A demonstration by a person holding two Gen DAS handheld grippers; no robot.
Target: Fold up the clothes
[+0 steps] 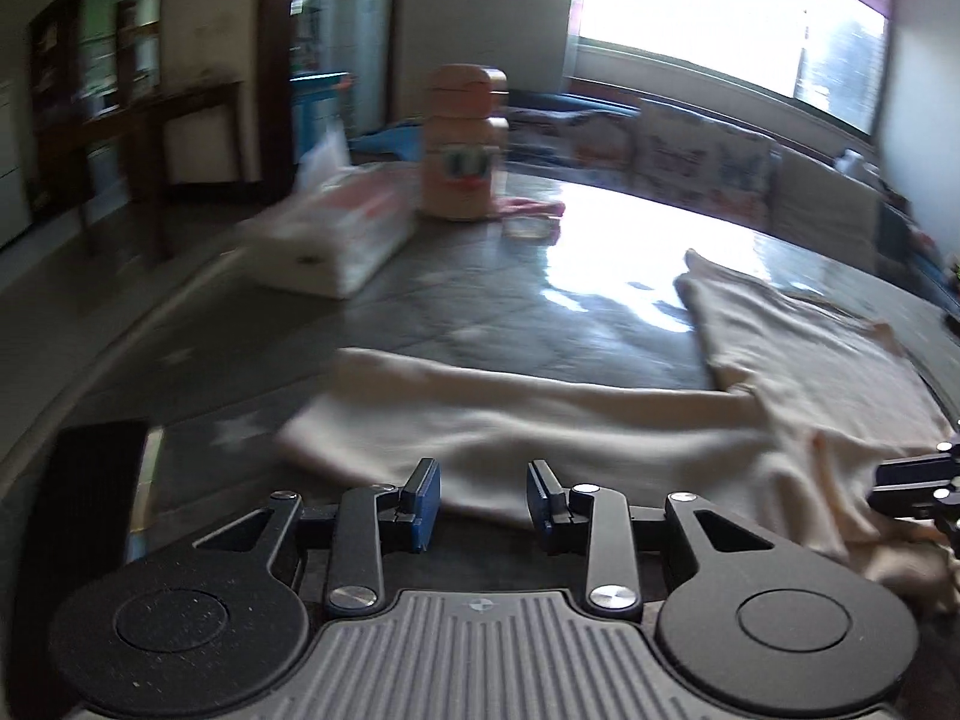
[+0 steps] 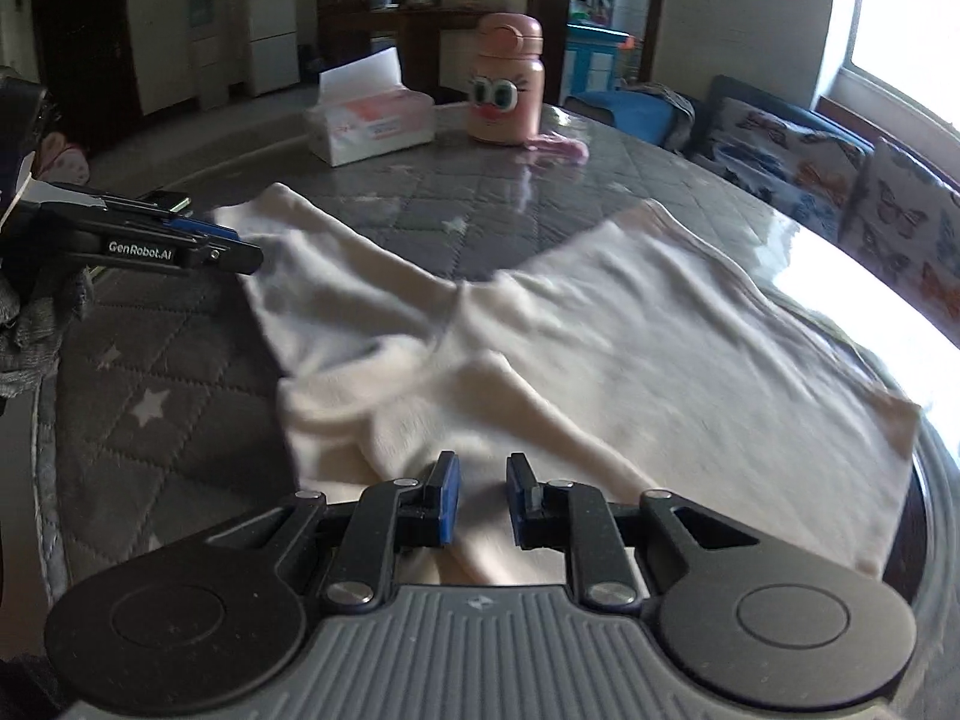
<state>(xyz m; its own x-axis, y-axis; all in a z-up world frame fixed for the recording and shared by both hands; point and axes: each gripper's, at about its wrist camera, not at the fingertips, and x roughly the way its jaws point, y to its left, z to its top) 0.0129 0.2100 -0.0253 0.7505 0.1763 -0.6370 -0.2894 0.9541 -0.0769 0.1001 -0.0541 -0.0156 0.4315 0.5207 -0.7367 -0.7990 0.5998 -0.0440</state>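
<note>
a cream garment [image 2: 540, 336] lies spread on the desk [image 2: 180, 372], which wears a grey quilted cover with white stars; one long part runs toward the far left, a wider flat part lies to the right, and the near middle is bunched in folds. the right tongs [image 2: 483, 501] stand open just over those near folds, blue pads [image 2: 449, 495] apart with cloth showing in the gap, nothing pinched between them. the left tongs [image 1: 483, 501] are open as well, low over the near edge of the garment's [image 1: 540, 420] long part, with their pads [image 1: 427, 498] apart. in the right view the left tongs [image 2: 240, 252] reach in from the left, their tips at the edge of the long part; whether they touch the cloth cannot be told. in the left view a bit of the right tongs [image 1: 918, 483] shows at the right edge, over the bunched cloth. at the far side of the desk [image 1: 450, 312] stand a tissue pack [image 2: 369, 126] and, to its right, a pink bottle [image 2: 507, 81] with a cartoon face; a small pink thing [image 2: 561, 145] lies just beside the bottle. the left view is blurred, the tissue pack [image 1: 339, 234] and bottle [image 1: 465, 141] smeared.
</note>
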